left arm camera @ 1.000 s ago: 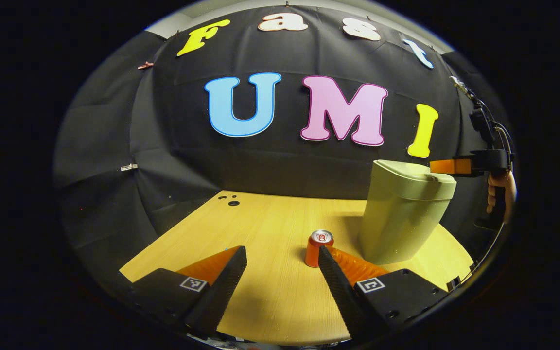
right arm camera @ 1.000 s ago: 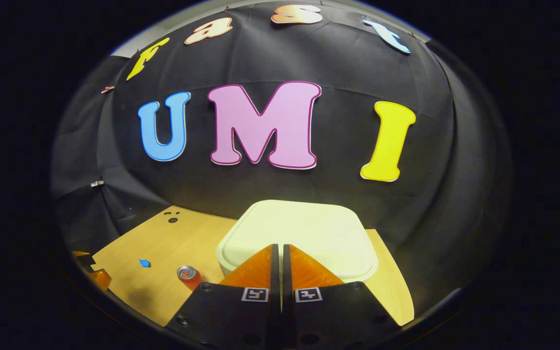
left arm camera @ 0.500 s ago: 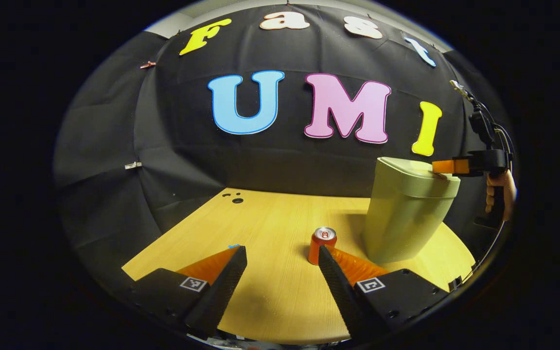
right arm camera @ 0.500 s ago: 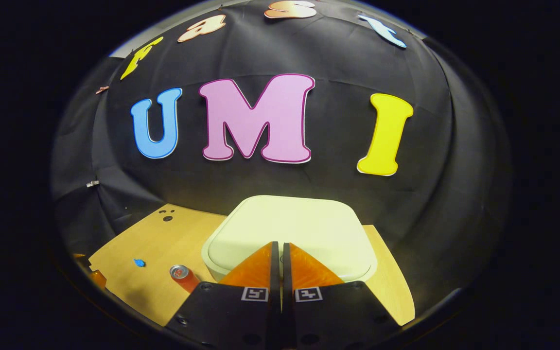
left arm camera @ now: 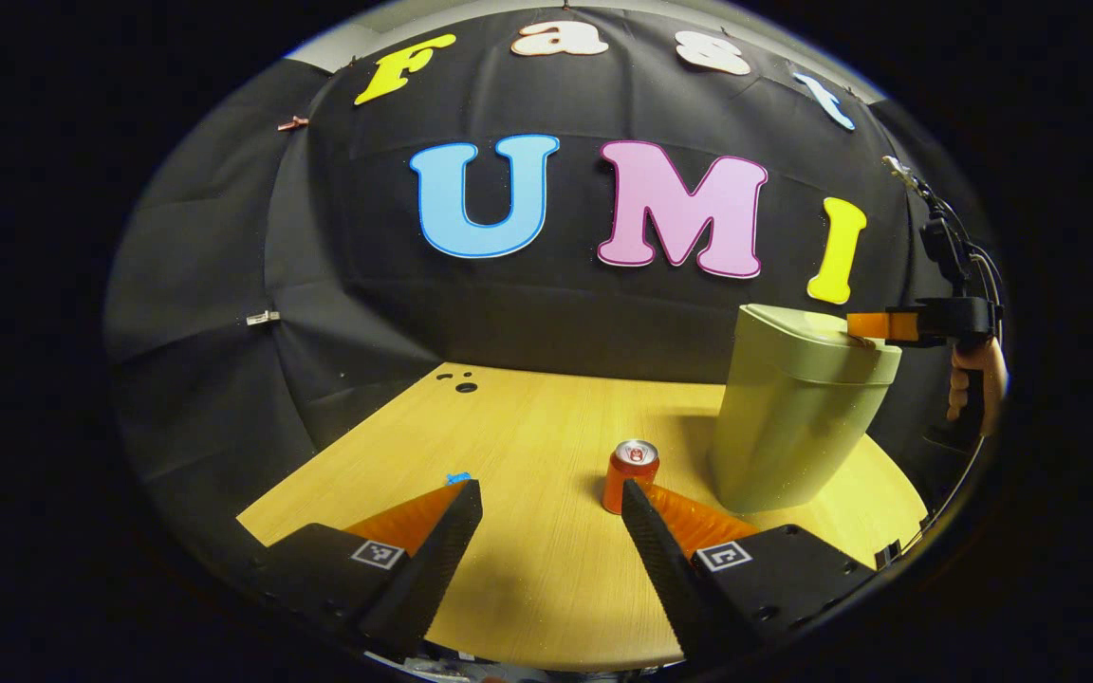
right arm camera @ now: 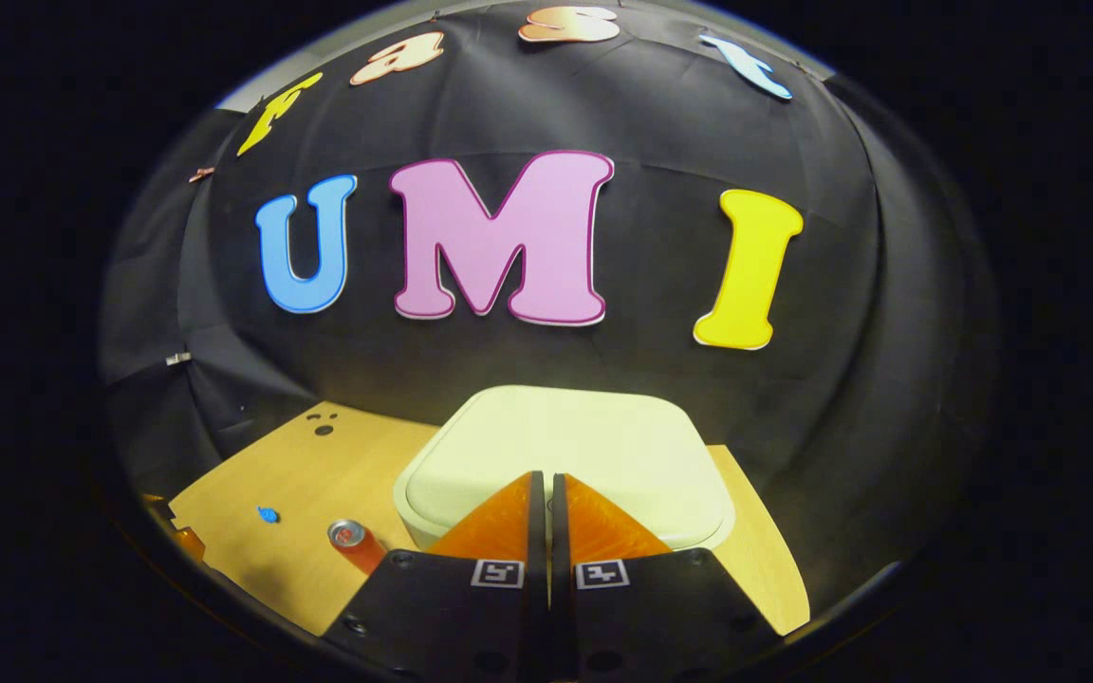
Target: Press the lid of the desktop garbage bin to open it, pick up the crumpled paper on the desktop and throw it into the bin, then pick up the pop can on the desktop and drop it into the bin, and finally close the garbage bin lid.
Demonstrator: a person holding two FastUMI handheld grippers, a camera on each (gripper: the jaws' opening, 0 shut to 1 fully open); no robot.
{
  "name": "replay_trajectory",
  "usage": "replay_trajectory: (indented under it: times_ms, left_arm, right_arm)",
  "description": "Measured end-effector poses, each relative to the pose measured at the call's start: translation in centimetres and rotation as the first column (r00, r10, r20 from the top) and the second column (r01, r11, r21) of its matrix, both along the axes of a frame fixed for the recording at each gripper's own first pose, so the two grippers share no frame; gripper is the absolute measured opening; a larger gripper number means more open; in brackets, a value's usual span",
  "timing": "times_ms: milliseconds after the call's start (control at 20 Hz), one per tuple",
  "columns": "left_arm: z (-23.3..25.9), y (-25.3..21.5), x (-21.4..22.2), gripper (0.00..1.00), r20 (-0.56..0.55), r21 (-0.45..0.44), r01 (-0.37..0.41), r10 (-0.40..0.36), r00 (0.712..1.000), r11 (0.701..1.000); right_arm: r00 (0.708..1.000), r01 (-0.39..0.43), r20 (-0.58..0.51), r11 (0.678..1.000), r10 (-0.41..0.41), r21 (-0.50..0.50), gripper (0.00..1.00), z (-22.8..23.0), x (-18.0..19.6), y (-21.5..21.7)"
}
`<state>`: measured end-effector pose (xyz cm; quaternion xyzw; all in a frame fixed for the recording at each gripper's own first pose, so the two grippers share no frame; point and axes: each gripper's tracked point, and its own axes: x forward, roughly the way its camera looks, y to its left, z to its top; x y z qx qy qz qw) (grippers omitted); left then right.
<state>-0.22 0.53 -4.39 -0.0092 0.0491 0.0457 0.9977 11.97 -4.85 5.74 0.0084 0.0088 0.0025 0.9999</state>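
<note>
Bin first: the pale green garbage bin (left arm camera: 798,417) stands upright on the wooden desktop (left arm camera: 527,446), toward its right side in the left gripper view, and its lid (right arm camera: 565,455) lies flat and closed. I judge I am at the opening step, the press on the lid, since the lid is down and the can has not been picked up.

My right gripper (right arm camera: 546,479) has its two fingers drawn together with nothing between them, and in the right gripper view their tips sit over the near edge of the lid. From the left gripper view that same right gripper (left arm camera: 864,325) comes in from the side at the level of the lid's top, and it looks to be touching the near corner, though I cannot tell how hard it bears. The next move, as I judge it, calls for a firm downward push on that edge until the lid springs, then a lift clear so it can swing up.

My left gripper (left arm camera: 546,498) hangs low over the desktop with its fingers spread wide, holding nothing. The pop can (left arm camera: 630,474) stands upright just beyond my right-hand fingertip, beside the bin's foot. A small blue scrap (left arm camera: 457,477) lies near my other fingertip; whether it is the paper I cannot tell.
</note>
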Motion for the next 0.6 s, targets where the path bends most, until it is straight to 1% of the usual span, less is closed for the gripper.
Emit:
replay_trajectory:
  times_ms: [100, 200, 400, 550, 600]
  left_arm:
    - [0.3, 0.0, -0.2, 0.96, 0.015, 0.009, 0.008, -0.008, 1.000, 1.000]
    - [0.2, 0.3, -0.4, 0.96, 0.017, 0.032, 0.008, -0.009, 1.000, 0.999]
    - [-0.1, 1.3, -1.5, 0.96, 0.018, 0.011, 0.018, -0.018, 1.000, 1.000]
    - [-0.4, 2.3, -2.3, 0.96, 0.023, 0.007, 0.022, -0.022, 0.999, 1.000]
    - [-0.3, 2.7, -2.7, 0.96, 0.027, 0.005, 0.027, -0.027, 0.999, 1.000]
  right_arm:
    - [1.000, 0.020, -0.004, 1.000, -0.020, -0.002, 0.05, -0.2, -0.4, -0.1]
    - [1.000, 0.019, 0.013, 1.000, -0.018, -0.015, 0.05, 0.4, -1.3, 0.5]
    - [0.997, 0.031, 0.078, 0.998, -0.027, -0.046, 0.05, 2.2, -3.4, 1.2]
    - [0.997, 0.041, 0.070, 0.999, -0.039, -0.030, 0.05, 2.0, -4.8, 1.8]
    - [0.996, 0.048, 0.070, 0.999, -0.046, -0.025, 0.07, 2.0, -5.4, 1.9]
